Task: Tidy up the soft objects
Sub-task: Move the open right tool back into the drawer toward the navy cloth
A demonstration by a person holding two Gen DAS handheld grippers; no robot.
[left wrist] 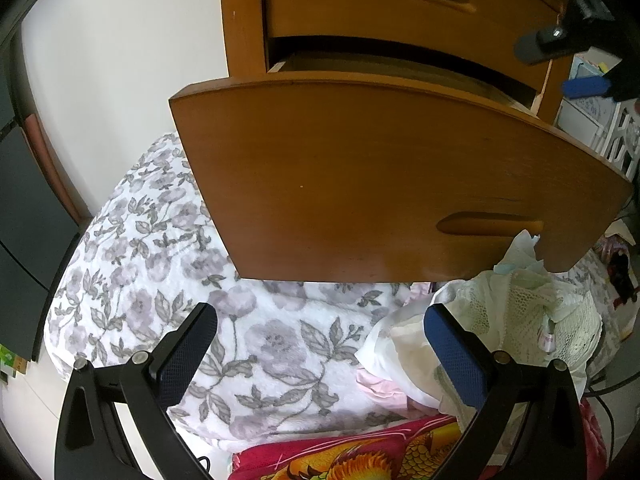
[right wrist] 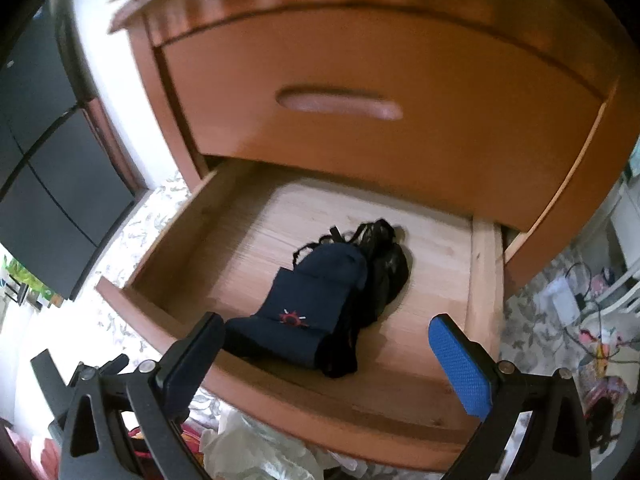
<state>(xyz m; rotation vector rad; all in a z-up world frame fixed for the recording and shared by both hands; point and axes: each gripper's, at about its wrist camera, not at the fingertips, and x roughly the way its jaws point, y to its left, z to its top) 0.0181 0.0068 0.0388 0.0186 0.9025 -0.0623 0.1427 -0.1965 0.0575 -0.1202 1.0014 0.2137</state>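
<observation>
Stowing step in hand, judged from the layout: open lower drawer [right wrist: 256, 264] of the wooden nightstand [left wrist: 248, 20] already holding a folded navy garment [right wrist: 304, 312] with a small red emblem, lying mid-floor of the drawer toward its front lip, and a black lacy piece [right wrist: 384, 256] touching it on the far side. Right tool [right wrist: 328, 344] poised just above the drawer's front edge, spread wide, gripping nothing. Left tool [left wrist: 320, 340] below the drawer front [left wrist: 360, 176], over the floral blanket [left wrist: 160, 240] on the bed, likewise spread wide and empty. White mesh-and-cloth pile [left wrist: 532, 312] beneath the drawer's handle side, right beside the left tool's blue pad. Likely next: lower the left tool onto one piece of that pile, pinch a single layer, lift clear of the drawer lip, and drop it on the drawer's bare floor beside the navy garment. Snagging of mesh on neighbouring pieces probable.
</observation>
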